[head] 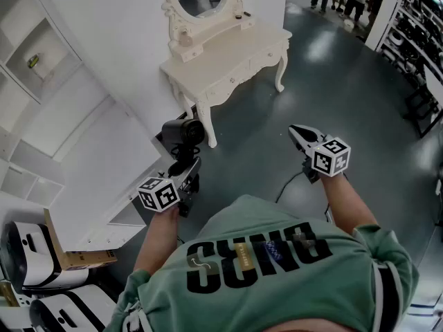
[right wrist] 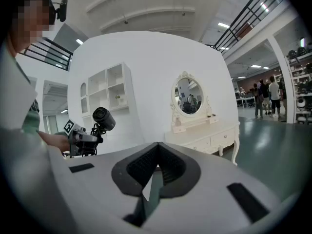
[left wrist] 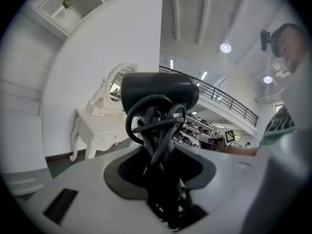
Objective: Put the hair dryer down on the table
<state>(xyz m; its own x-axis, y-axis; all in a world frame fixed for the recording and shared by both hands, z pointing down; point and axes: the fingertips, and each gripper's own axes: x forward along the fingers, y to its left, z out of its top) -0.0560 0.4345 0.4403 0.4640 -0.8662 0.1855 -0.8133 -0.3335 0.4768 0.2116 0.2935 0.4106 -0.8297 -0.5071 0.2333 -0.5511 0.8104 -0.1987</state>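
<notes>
Short of desk [head: 228, 54], hair dryer [head: 183, 131] stood upright, handle clamped in left gripper [head: 185, 166] jaws; right gripper [head: 297, 134] jaws closed, empty.

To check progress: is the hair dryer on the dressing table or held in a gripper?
Held. The left gripper grips the hair dryer by its cord-wrapped handle, above the floor, apart from the dressing table.

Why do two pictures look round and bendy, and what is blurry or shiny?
Left gripper view: wide lens bends straight lines, dark corners, the close hair dryer looks soft. Right gripper view: same bending, the dressing table looks sharp. Head view: light glares on the floor.
</notes>
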